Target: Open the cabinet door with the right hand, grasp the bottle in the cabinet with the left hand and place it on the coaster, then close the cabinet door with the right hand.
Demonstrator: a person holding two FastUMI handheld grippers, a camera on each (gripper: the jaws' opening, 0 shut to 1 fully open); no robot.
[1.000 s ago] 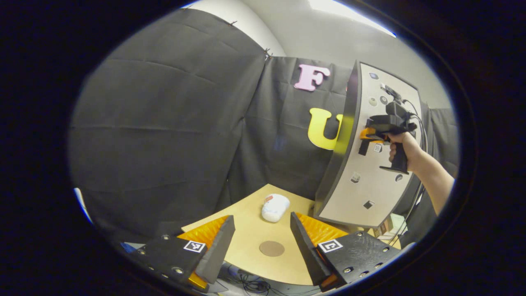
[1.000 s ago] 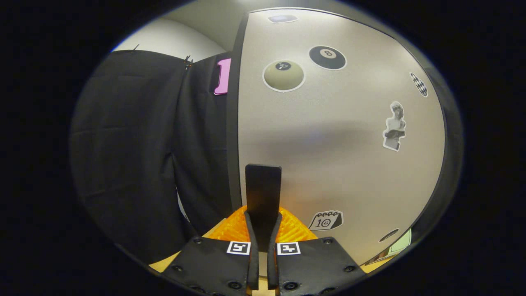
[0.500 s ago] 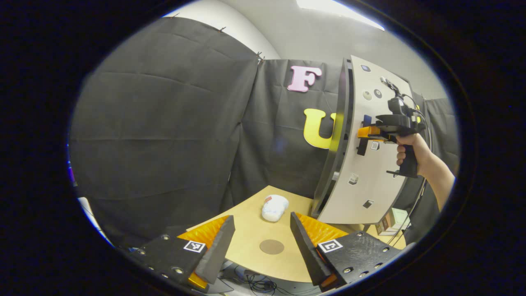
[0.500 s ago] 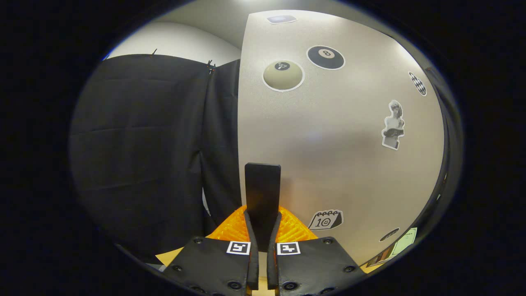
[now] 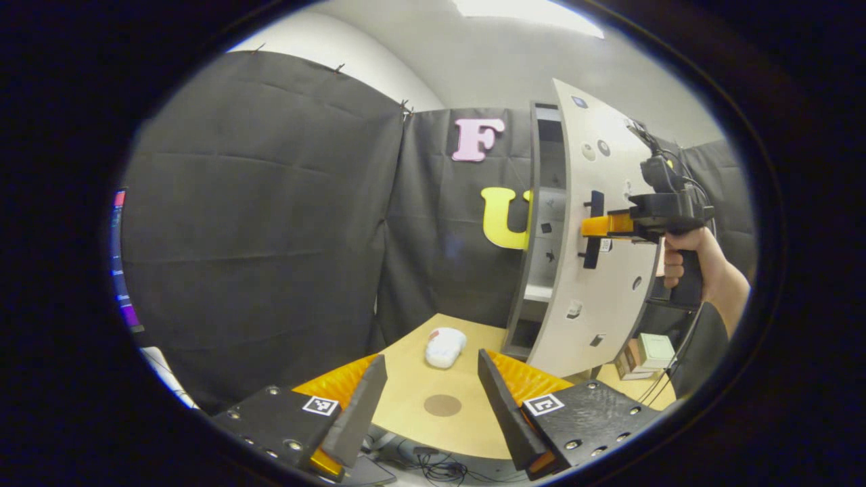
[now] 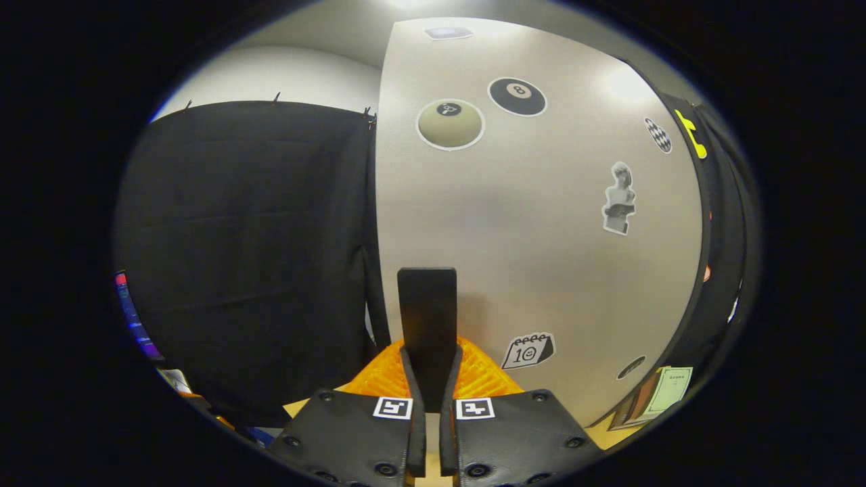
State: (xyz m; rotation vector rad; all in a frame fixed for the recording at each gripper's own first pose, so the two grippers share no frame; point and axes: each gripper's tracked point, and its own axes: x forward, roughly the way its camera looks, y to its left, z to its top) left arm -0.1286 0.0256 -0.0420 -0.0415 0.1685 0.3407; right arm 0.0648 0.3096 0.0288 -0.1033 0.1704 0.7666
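Above table (image 5: 413, 406), upright handle (image 6: 427, 318) between fingers (image 6: 414, 379)

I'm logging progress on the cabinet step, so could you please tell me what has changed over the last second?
The door has swung further open, pulled by the right hand-held gripper shut on its handle; shelves inside the cabinet now show in the left gripper view. The left hand-held gripper stayed open above the table, and the coaster and white object have not moved.

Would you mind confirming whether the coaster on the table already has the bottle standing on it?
No, the round coaster lies bare on the table, with nothing standing on it.
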